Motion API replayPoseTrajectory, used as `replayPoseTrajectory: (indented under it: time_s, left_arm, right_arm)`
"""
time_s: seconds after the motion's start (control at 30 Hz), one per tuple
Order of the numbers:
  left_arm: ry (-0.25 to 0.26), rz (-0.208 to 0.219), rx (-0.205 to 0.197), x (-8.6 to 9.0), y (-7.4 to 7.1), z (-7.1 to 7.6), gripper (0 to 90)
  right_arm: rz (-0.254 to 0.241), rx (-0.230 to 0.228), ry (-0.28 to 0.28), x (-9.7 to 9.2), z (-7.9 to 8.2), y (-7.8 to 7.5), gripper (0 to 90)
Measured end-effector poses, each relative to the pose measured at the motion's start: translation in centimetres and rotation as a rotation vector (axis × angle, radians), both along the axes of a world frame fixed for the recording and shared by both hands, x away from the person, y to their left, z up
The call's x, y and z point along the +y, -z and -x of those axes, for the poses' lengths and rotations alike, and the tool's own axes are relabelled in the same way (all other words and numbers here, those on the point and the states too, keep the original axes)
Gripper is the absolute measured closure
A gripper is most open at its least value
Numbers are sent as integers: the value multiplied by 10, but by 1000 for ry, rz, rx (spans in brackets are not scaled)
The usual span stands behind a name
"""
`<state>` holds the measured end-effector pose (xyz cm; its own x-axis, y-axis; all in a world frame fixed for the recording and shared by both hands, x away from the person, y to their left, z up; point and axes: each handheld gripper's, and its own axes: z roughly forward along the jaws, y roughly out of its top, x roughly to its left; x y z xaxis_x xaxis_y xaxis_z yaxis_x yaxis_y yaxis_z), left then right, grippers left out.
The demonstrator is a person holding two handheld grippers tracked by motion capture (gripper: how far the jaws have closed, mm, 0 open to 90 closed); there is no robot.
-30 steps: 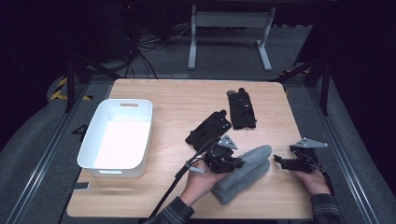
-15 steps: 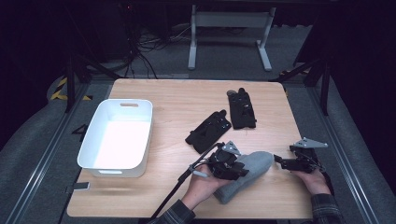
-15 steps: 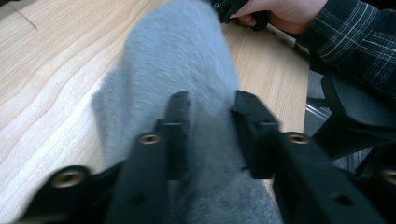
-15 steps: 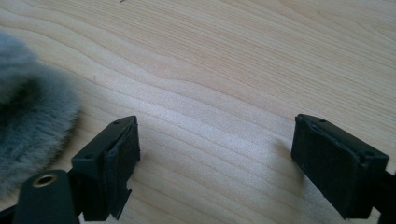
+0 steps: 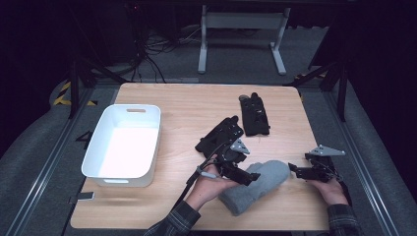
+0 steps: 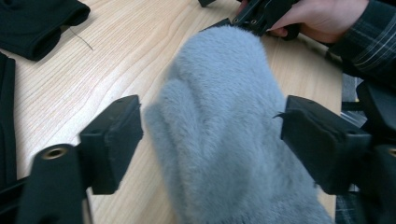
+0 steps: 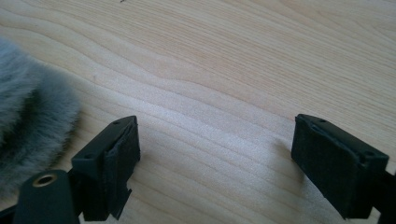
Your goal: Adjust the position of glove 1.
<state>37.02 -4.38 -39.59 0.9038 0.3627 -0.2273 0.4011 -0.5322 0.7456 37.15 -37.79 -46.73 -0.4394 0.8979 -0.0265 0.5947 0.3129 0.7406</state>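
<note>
Grey mitten [image 5: 256, 185]: lying flat on the table [image 5: 177, 103] near the front edge, between the two grippers — fluffy, limp, nothing pinching it.

Left gripper [image 6: 210, 135]: jaws just been opening, now spread either side of the mitten; mitten between them but pads off the fur, so let go.

Right gripper [image 7: 215, 154]: jaws wide, bare wood between them, mitten's edge just off to one side; parked, holding nothing.

White bin [image 5: 124, 142]: left side of the table, looks empty.

Black gloves [image 5: 220, 139] [image 5: 254, 114]: two dark pieces further back, untouched.

Progress: probably early — nothing in the bin yet, if sorting into it is the point.

Left to do: regrab the mitten, then the black ones.
</note>
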Motion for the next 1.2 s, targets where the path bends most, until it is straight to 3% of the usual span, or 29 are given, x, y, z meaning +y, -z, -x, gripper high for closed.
replayPoseTrajectory:
  time_s: [0.1, 0.33, 0.73, 0.9, 0.93, 1.07, 1.1, 1.17, 1.2]
  left_arm:
    - [12, 2, 14, -5, 6, -3, 156]
    - [27, -55, 20, -18, 24, -7, 137]
    - [68, -130, 110, -31, 53, -18, 59]
    - [73, -125, 162, -31, 61, -22, 52]
    - [76, -122, 155, -31, 62, -22, 53]
    - [93, -131, 153, -31, 60, -21, 104]
    - [110, -118, 172, -31, 60, -20, 191]
    - [112, -113, 177, -30, 60, -20, 213]
    - [122, -105, 191, -29, 60, -21, 272]
  right_arm:
    - [0, 0, 0, 0, 0, 0, 159]
    - [0, 0, 0, 0, 0, 0, 159]
    - [1, -1, 1, 0, 0, 0, 159]
    - [2, -1, 1, 0, 0, 0, 159]
    - [2, -1, 1, 0, 0, 0, 159]
    - [2, -2, 1, 0, 0, 0, 161]
    - [2, -1, 1, 0, 0, 0, 161]
    - [2, -2, 0, 0, 0, 0, 162]
    - [2, -1, -2, 0, 0, 0, 162]
